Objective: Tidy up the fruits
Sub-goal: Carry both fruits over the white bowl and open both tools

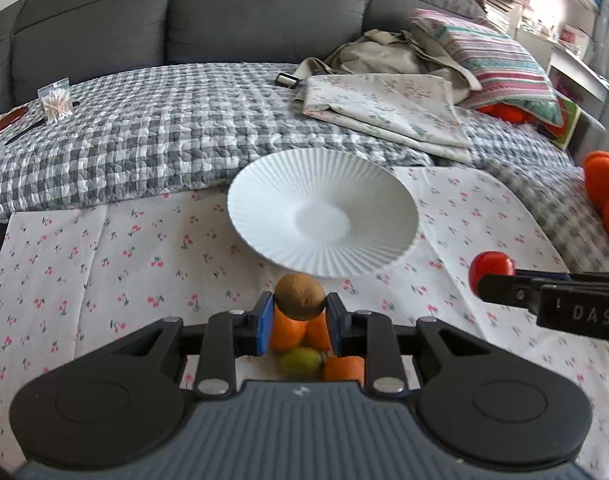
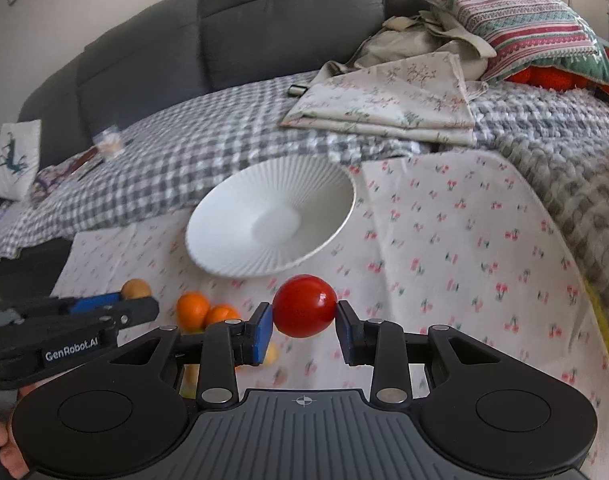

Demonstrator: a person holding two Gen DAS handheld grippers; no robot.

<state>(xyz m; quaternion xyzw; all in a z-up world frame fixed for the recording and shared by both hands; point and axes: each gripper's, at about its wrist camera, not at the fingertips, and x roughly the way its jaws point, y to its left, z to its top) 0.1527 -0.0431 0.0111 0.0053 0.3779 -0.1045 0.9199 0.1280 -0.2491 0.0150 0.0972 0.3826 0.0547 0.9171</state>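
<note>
Left wrist view. Left tongs, black linkage with blue pads, are clamped on one fuzzy brown oval kiwi, pinched at both sides and lifted above the cloth. Directly below the tongs, between the fingers: loose fruit on the white cherry-print cotton cloth. Count here: two smooth round oranges, one yellow-green lime-like fruit, and one more orange piece, partly hidden. Ahead of the tongs sits one white ribbed ceramic plate, shallow, with fine radial fluting and a smooth centre well; nothing in it. To the right, the right tongs enter side-on, tips around a glossy red ball-shaped tomato. Beyond the plate: grey-and-white checked quilt, puffy texture.

Right wrist view. Right tongs grip the one tomato between both pads; smooth skin with a highlight. The plate lies ahead and slightly left, rim tilted by the lens. Left tongs appear at the left, seen side-on, with the kiwi at their tip looking tan. Only two oranges show clearly here; other fruit behind the linkage is blurred, count uncertain. A bare thumb shows at the bottom-left corner, seen only in this view.
</note>
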